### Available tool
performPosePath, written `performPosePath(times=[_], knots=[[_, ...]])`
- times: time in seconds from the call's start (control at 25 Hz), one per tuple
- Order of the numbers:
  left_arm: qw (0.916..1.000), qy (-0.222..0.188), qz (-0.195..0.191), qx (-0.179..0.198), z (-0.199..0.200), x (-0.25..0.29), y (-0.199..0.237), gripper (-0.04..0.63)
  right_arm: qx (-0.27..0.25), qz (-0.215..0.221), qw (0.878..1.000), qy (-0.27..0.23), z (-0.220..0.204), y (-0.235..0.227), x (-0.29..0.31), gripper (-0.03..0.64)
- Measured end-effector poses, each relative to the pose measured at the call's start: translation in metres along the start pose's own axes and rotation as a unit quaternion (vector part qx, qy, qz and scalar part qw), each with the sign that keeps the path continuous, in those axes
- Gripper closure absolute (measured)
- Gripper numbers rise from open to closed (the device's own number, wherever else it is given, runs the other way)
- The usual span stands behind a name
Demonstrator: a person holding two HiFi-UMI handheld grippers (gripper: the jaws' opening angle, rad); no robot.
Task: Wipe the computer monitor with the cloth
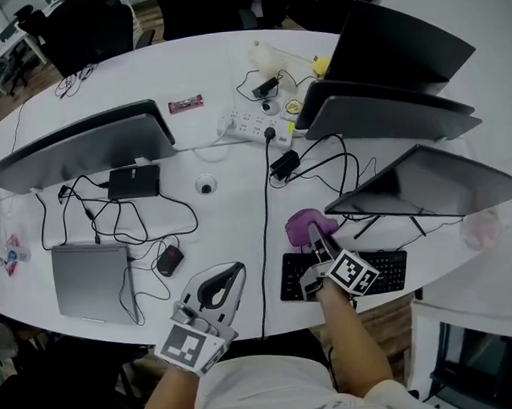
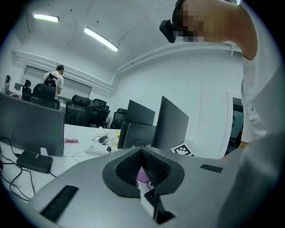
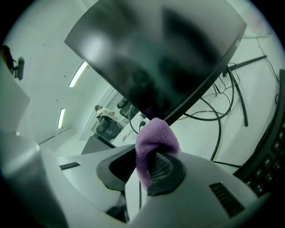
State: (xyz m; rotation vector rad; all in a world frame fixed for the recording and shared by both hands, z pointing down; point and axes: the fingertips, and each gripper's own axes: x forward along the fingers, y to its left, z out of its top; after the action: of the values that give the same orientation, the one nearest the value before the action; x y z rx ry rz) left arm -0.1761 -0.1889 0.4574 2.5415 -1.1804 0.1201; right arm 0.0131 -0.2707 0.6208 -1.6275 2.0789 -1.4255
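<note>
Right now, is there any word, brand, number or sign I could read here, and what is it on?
No text reads whole.
The person's shirt: large letters, cut off by the picture's edge, unreadable.
The red wrapper: print too small.
The keyboard: key legends too small.
The left marker cube and the right marker cube: black-and-white square patterns, no letters.
The cloth: no label shows.

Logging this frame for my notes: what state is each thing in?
Purple cloth: bunched, clamped between jaws.
Right gripper: shut on it.
Left gripper: jaws together, empty.
Black computer monitor: screen dark.
Grey laptop: lid closed.
</note>
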Motion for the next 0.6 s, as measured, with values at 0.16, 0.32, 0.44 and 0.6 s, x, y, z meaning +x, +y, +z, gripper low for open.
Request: performPosePath(times=[0.16, 0.32, 0.44, 0.6], knots=[[1.0, 0.009, -0.004, -0.001, -0.005, 0.001, 0.004, 0.591, 0.059, -0.01, 0.998, -0.03, 0.008, -0.009, 0.016, 0.554], [0.9998, 0.015, -0.012, -0.004, -0.008, 0.001, 0.004, 0.591, 0.078, -0.012, 0.996, -0.052, 0.015, -0.007, 0.02, 0.554], [0.9997, 0.017, -0.014, -0.007, -0.01, -0.002, 0.005, 0.591, 0.1, 0.005, 0.993, -0.069, 0.018, -0.001, 0.019, 0.554], [0.9998, 0.011, -0.012, -0.009, -0.008, -0.005, 0.006, 0.591, 0.111, 0.025, 0.988, -0.099, 0.029, 0.01, 0.014, 0.554]])
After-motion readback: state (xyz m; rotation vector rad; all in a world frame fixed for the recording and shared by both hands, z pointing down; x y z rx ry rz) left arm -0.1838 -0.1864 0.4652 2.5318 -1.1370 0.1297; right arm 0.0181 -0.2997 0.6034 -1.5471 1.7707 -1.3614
